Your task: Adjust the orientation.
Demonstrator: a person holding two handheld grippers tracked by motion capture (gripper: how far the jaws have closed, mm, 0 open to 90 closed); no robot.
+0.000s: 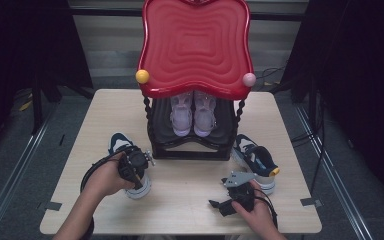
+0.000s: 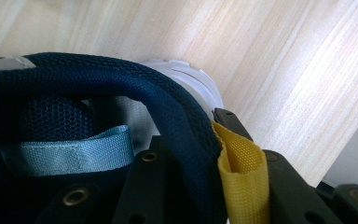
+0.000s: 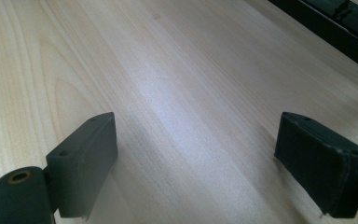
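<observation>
A navy mesh sneaker with a white sole (image 1: 130,165) sits on the near left of the pale wooden table (image 1: 190,200), just left of the black shelf stand; the left gripper (image 1: 132,167), held in the person's left hand (image 1: 105,180), bears down on its heel. In the left gripper view, the black jaws are closed on the padded navy collar (image 2: 177,126), one inside the shoe and one outside against the yellow fabric heel tab (image 2: 240,172), with a light-blue ribbon loop (image 2: 70,151) showing inside. On the near right, the right gripper (image 1: 226,201) rests low over bare tabletop, its jaws spread wide and holding nothing. Just beyond it lies the matching navy-and-white sneaker (image 1: 255,161), beside the stand's right leg. A pair of pale pink shoes (image 1: 192,115) stands on the shelf of the black stand (image 1: 190,145), beneath its glossy red rippled tray top (image 1: 195,45).
</observation>
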